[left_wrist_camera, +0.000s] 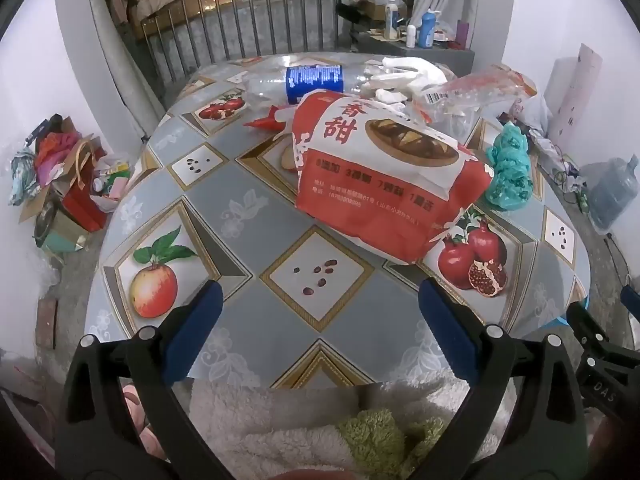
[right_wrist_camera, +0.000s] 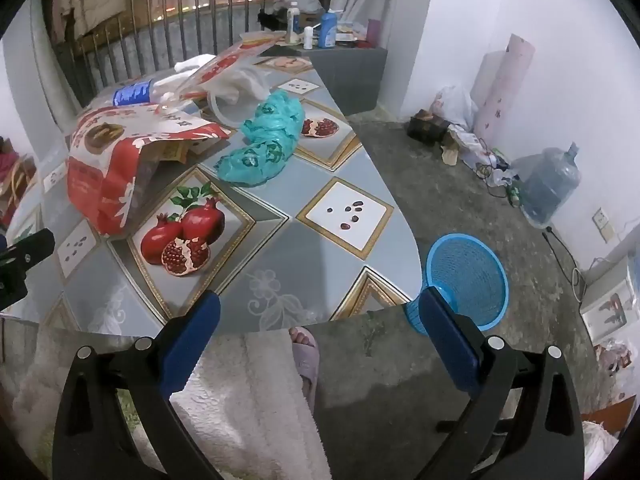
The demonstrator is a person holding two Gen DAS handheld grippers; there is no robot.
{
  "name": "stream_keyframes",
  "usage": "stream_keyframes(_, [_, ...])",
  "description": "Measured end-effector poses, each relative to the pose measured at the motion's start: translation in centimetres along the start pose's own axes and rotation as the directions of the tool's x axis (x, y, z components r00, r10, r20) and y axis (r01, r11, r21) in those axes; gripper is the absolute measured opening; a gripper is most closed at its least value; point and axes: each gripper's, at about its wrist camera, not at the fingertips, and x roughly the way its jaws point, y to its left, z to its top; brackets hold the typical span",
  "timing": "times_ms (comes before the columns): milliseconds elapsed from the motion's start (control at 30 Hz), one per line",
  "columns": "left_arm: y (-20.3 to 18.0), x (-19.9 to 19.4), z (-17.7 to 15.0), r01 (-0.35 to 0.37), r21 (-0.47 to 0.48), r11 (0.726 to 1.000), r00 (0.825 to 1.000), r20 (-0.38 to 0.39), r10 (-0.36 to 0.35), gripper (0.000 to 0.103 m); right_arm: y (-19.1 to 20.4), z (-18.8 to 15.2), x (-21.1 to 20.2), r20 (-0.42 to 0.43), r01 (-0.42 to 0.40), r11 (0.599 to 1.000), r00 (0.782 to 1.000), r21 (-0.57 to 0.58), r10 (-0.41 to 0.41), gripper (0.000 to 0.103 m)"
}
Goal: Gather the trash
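Observation:
A red and white paper food bag (left_wrist_camera: 380, 172) lies on the fruit-patterned table (left_wrist_camera: 248, 208), also in the right wrist view (right_wrist_camera: 116, 160). Behind it lie a clear plastic bottle with a blue label (left_wrist_camera: 314, 78), white crumpled plastic (left_wrist_camera: 408, 74) and a clear red-printed bag (left_wrist_camera: 476, 92). A crumpled teal plastic bag (left_wrist_camera: 510, 168) lies at the right, also in the right wrist view (right_wrist_camera: 268, 140). A blue mesh basket (right_wrist_camera: 466, 280) stands on the floor beside the table. My left gripper (left_wrist_camera: 320, 320) is open and empty at the table's near edge. My right gripper (right_wrist_camera: 320, 320) is open and empty over the table's near right corner.
Metal railing (left_wrist_camera: 240, 20) runs behind the table. A grey cabinet with bottles (right_wrist_camera: 340, 60) stands at the back. A pile of bags and boxes (left_wrist_camera: 68, 184) sits on the floor at left. A water jug (right_wrist_camera: 548, 188) and clutter line the right wall.

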Motion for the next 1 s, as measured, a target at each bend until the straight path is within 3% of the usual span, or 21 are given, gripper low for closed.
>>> stream_keyframes(1000, [0.02, 0.28, 0.16, -0.003, 0.0, 1.0, 1.0, -0.01, 0.003, 0.094, 0.07, 0.45, -0.48, 0.007, -0.004, 1.0, 1.0, -0.003, 0.004, 0.097])
